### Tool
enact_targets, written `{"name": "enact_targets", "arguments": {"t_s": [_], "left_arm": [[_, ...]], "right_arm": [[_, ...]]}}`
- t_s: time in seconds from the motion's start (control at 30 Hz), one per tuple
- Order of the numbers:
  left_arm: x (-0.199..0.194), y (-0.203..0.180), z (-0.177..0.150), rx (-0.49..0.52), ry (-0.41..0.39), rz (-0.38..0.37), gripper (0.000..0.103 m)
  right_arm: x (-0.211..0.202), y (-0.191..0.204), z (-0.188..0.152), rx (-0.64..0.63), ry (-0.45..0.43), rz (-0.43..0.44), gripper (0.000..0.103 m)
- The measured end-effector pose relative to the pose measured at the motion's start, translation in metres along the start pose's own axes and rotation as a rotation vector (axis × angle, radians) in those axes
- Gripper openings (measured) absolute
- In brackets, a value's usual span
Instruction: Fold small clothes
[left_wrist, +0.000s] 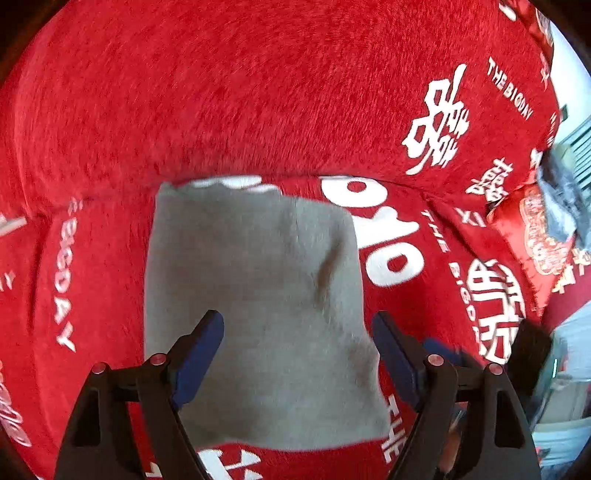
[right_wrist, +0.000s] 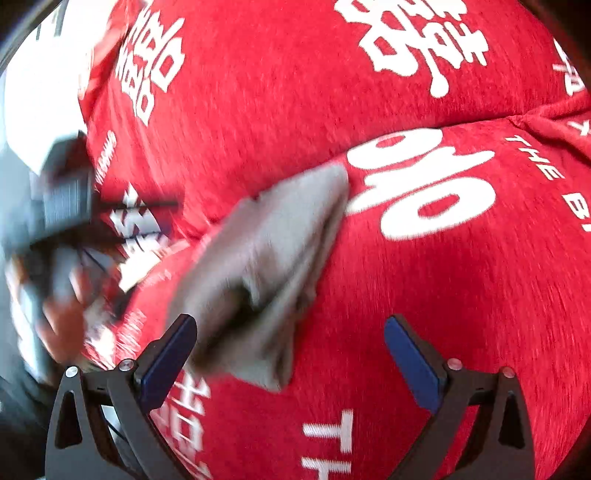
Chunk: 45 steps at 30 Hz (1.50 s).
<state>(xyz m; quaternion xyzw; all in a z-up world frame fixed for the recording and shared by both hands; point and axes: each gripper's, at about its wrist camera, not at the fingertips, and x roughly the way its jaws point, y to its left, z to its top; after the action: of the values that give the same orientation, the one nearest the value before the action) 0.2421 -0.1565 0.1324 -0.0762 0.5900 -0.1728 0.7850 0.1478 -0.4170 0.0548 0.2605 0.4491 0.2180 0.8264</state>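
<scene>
Grey knit garment (left_wrist: 255, 314), folded, fuzzy red blanket (left_wrist: 221, 92)

A folded grey cloth (right_wrist: 266, 266) is seen lying on a red blanket (right_wrist: 424, 302) printed with white characters and letters. The cloth is blurred, and its layered edges are turned toward the lower middle of the view. The right gripper (right_wrist: 290, 354) is seen just below the cloth with its jaws spread wide; its left blue pad (right_wrist: 168, 363) is beside the cloth's lower left corner, though contact cannot be judged, and its right pad is well clear of the cloth on bare blanket. Left of the cloth, a dark, blurred device (right_wrist: 62, 199) is seen with a hand (right_wrist: 64, 314) beneath it.
</scene>
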Motion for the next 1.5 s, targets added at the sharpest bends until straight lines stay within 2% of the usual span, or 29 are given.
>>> {"name": "enact_targets", "arguments": {"t_s": [0.07,0.17,0.2,0.23,0.33,0.37,0.4,0.43,0.47,0.5,0.53,0.57,0.6,0.63,0.67,0.73,0.87,0.97,1.07,1.2,1.27,1.3,1.37,1.4,1.43,1.5], "left_arm": [[0.004,0.008,-0.012,-0.009,0.001,-0.004,0.083],[0.009,0.015,-0.027,0.028,-0.044,0.091,0.083],[0.008,0.021,-0.030,0.028,-0.060,0.098,0.083],[0.008,0.028,-0.034,0.012,-0.068,0.082,0.083],[0.012,0.052,-0.043,-0.047,-0.056,0.011,0.083],[0.016,0.057,-0.046,-0.045,-0.047,0.026,0.083],[0.022,0.064,-0.049,-0.038,-0.043,0.066,0.083],[0.025,0.068,-0.051,-0.035,-0.042,0.086,0.083],[0.028,0.075,-0.054,-0.042,-0.038,0.091,0.083],[0.028,0.083,-0.055,-0.063,-0.034,0.068,0.083],[0.027,0.089,-0.057,-0.085,-0.035,0.041,0.083],[0.024,0.096,-0.059,-0.106,-0.042,0.014,0.083],[0.021,0.103,-0.060,-0.126,-0.052,-0.013,0.083],[0.020,0.109,-0.063,-0.144,-0.061,-0.036,0.083],[0.019,0.115,-0.065,-0.164,-0.066,-0.061,0.083],[0.021,0.121,-0.068,-0.185,-0.052,-0.088,0.083],[0.035,0.119,-0.074,-0.174,-0.012,-0.095,0.083],[0.034,0.112,-0.076,-0.151,-0.013,-0.074,0.083],[0.014,0.108,-0.068,-0.146,-0.069,-0.084,0.083],[-0.012,0.102,-0.045,-0.163,-0.154,-0.166,0.083],[-0.008,0.089,-0.026,-0.151,-0.148,-0.220,0.083],[-0.003,0.081,-0.018,-0.122,-0.137,-0.257,0.083],[0.010,0.070,-0.006,-0.081,-0.125,-0.283,0.082],[0.020,0.068,-0.001,-0.080,-0.123,-0.228,0.082],[0.034,0.071,0.004,-0.089,-0.099,-0.211,0.082],[0.055,0.083,0.005,-0.143,-0.042,-0.232,0.082]], "right_arm": [[0.007,-0.007,0.015,0.047,0.006,0.041,0.102],[0.040,-0.008,0.036,0.079,0.078,0.006,0.099],[0.053,-0.005,0.042,0.077,0.108,-0.007,0.094],[0.066,-0.002,0.047,0.069,0.139,-0.013,0.089],[0.096,0.001,0.057,0.063,0.199,-0.037,0.084],[0.105,0.002,0.059,0.060,0.214,-0.051,0.078],[0.115,0.003,0.060,0.055,0.231,-0.062,0.058],[0.123,0.006,0.062,0.049,0.250,-0.059,0.048],[0.128,0.011,0.063,0.030,0.259,-0.077,0.045],[0.132,0.020,0.064,-0.016,0.258,-0.121,0.036],[0.132,0.031,0.066,-0.063,0.248,-0.161,0.032],[0.130,0.045,0.068,-0.117,0.225,-0.190,0.031],[0.124,0.062,0.069,-0.195,0.190,-0.211,0.021],[0.118,0.082,0.070,-0.288,0.146,-0.223,0.016],[0.115,0.095,0.072,-0.338,0.126,-0.213,0.016],[0.117,0.099,0.075,-0.342,0.118,-0.224,0.016],[0.144,0.059,0.074,-0.242,0.214,-0.285,0.016],[0.145,0.039,0.071,-0.191,0.204,-0.215,0.018],[0.133,0.032,0.075,-0.139,0.202,-0.195,0.029],[0.104,0.048,0.085,-0.197,0.075,-0.284,0.047],[0.099,0.060,0.093,-0.205,0.032,-0.243,0.054],[0.100,0.065,0.096,-0.212,0.029,-0.220,0.062],[0.114,0.075,0.099,-0.234,0.064,-0.159,0.066],[0.126,0.078,0.100,-0.247,0.097,-0.143,0.066],[0.140,0.075,0.100,-0.245,0.126,-0.156,0.066],[0.164,0.058,0.102,-0.209,0.185,-0.220,0.066]]}}
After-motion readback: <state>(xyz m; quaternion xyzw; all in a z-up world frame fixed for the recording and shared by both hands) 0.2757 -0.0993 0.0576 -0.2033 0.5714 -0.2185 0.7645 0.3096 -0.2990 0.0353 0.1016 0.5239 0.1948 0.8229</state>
